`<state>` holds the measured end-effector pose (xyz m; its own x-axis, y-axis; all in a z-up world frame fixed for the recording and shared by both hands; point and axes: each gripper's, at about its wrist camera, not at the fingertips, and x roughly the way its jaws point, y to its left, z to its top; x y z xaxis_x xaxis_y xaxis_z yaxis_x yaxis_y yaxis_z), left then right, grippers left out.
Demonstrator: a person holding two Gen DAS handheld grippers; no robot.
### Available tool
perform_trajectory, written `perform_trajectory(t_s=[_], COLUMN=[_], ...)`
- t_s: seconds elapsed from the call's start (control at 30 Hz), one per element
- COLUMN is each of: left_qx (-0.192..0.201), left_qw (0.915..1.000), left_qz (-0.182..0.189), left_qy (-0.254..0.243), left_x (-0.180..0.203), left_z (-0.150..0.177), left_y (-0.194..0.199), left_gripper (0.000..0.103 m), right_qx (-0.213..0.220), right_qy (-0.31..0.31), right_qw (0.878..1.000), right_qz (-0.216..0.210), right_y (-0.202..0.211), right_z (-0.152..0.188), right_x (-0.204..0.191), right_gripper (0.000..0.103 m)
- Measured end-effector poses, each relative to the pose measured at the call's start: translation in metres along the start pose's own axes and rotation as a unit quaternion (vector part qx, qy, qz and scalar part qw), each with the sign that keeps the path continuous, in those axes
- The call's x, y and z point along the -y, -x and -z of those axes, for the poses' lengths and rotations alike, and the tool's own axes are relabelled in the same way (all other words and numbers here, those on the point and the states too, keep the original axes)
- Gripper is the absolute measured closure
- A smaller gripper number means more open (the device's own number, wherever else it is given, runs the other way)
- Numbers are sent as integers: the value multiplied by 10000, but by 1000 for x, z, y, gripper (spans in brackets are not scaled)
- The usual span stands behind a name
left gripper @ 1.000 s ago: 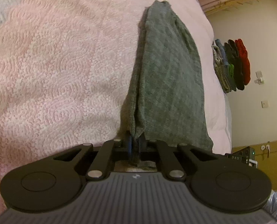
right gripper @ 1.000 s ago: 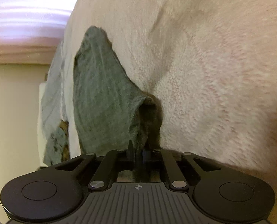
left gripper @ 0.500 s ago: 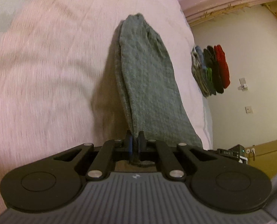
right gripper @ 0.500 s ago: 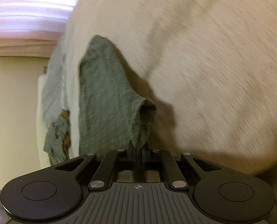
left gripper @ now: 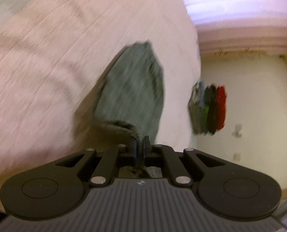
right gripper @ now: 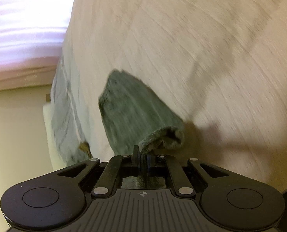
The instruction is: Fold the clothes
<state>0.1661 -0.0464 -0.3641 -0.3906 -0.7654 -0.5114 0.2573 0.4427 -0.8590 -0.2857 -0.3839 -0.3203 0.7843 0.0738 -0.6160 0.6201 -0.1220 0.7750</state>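
Since a second ago the green cloth point(left gripper: 135, 89) looks much shorter in both views, its near edge carried forward over the rest, and both frames now smear with motion. It lies on the bed point(left gripper: 46, 61), near edge lifted. The left gripper point(left gripper: 141, 145) is clamped on one corner of that edge; the right gripper point(right gripper: 142, 154) is clamped on the other, where the hem rolls into a tube. Beyond, a pile of clothes point(left gripper: 207, 108) sits at the bed's far side, and a pale grey garment point(right gripper: 66, 116) hangs off its edge. The risk, as a guess: uneven travel of the two grippers would skew the fold, and the rolled hem could bunch underneath. No writing is readable.
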Motion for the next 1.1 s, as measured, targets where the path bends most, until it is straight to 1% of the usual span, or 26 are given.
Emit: perform_trajectory(t_s=[0.13, 0.23, 0.33, 0.4, 0.5, 0.67, 0.7, 0.73, 0.77, 0.8, 0.83, 0.87, 0.93, 1.0, 1.1], left_qx=[96, 104, 123, 157, 206, 188, 179, 174, 174, 187, 214, 232, 298, 468, 622], left_qw=[9999, 9996, 9988, 9981, 9979, 9960, 9957, 9952, 9946, 9940, 9935, 9929, 9918, 9914, 9927], left_qz=[70, -29, -110, -136, -152, -383, -419, -460, -503, -505, -471, -451, -436, -423, -417], left_qy=[94, 250, 455, 573, 598, 779, 804, 843, 894, 953, 1019, 1078, 1161, 1148, 943], left_x=[14, 15, 10, 10, 12, 5, 3, 2, 0, -1, -2, -2, -2, 0, 4], left_z=[-39, -69, -92, -106, -122, -140, -143, -147, -151, -155, -159, -164, -173, -181, -189], left_y=[-22, -45, -65, -76, -90, -115, -120, -125, -129, -133, -135, -138, -142, -142, -138], left_gripper=[100, 100, 100, 100, 100, 99, 97, 90, 85, 75, 70, 68, 56, 56, 55], right_qx=[101, 164, 209, 239, 284, 373, 411, 497, 603, 800, 993, 1159, 1391, 1528, 1515], right_qy=[-112, -79, -82, -85, -88, -73, -61, -67, -70, -54, -28, 38, 92, 267, 914], right_qw=[9997, 9990, 9985, 9980, 9972, 9959, 9961, 9965, 9966, 9958, 9946, 9931, 9902, 9879, 9841], right_qz=[166, 398, 509, 583, 694, 817, 784, 668, 551, 436, 313, 167, -10, 7, 128], right_y=[-24, -47, -61, -71, -85, -107, -110, -111, -112, -110, -108, -103, -97, -91, -86], right_z=[-36, -60, -74, -84, -98, -120, -122, -124, -126, -126, -127, -127, -127, -125, -117], right_x=[-20, -31, -34, -36, -39, -42, -41, -40, -39, -38, -38, -39, -38, -38, -39], right_gripper=[99, 99, 99, 99, 99, 98, 90, 72, 44, 35, 33, 33, 33, 33, 33])
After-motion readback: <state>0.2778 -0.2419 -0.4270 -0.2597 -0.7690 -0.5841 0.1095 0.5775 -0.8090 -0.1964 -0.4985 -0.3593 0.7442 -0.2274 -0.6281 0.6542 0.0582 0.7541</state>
